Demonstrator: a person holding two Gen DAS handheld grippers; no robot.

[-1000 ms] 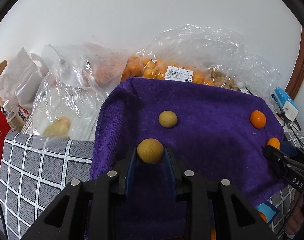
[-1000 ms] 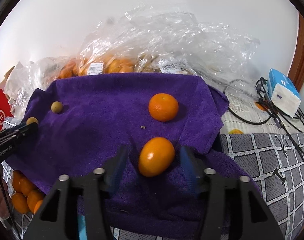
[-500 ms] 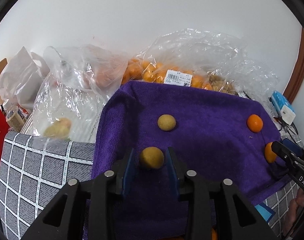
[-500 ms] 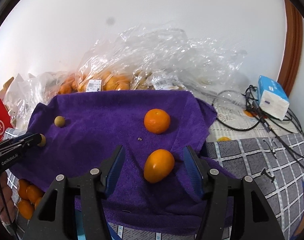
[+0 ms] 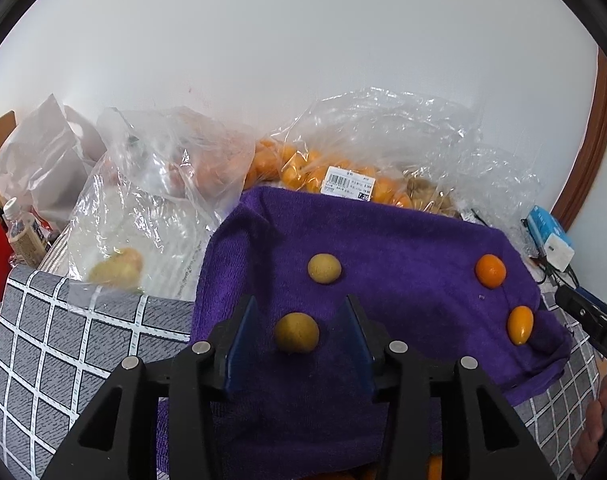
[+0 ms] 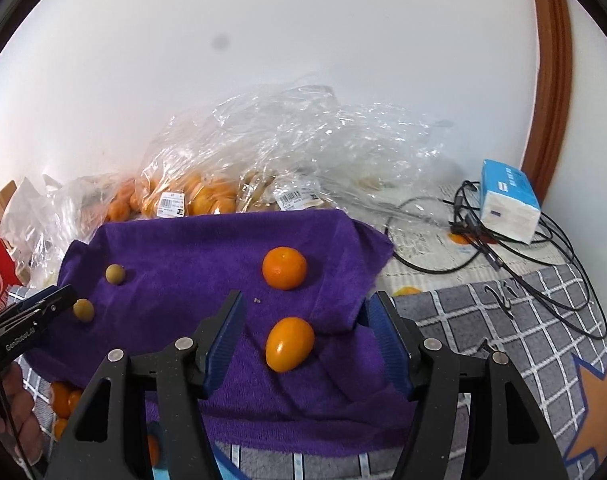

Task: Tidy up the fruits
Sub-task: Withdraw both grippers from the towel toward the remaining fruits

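Observation:
A purple towel [image 5: 403, 248] [image 6: 191, 252] carries two brown longans and two orange fruits. My left gripper [image 5: 299, 316] is open, its fingers either side of the near longan [image 5: 296, 333] without touching it. The far longan [image 5: 324, 268] lies behind. My right gripper [image 6: 305, 312] is open around the oval kumquat [image 6: 289, 344], which rests on the towel. The round mandarin [image 6: 284, 268] lies beyond it. In the left wrist view the mandarin [image 5: 490, 271] and the kumquat [image 5: 520, 325] sit at the towel's right. Both longans show in the right wrist view [image 6: 83, 309] [image 6: 115, 274].
Clear plastic bags of oranges [image 5: 343, 176] [image 6: 191, 200] pile up against the wall behind the towel. A tissue pack [image 6: 509, 206] and tangled cables [image 6: 463, 232] lie at the right. Loose oranges [image 6: 61, 398] sit under the towel's near left edge. A grey checked cloth [image 5: 63, 340] covers the table.
Both grippers have opened wider and drawn back. The near longan, held in the left fingers a second ago, now lies free on the towel. The kumquat has stayed on the towel.

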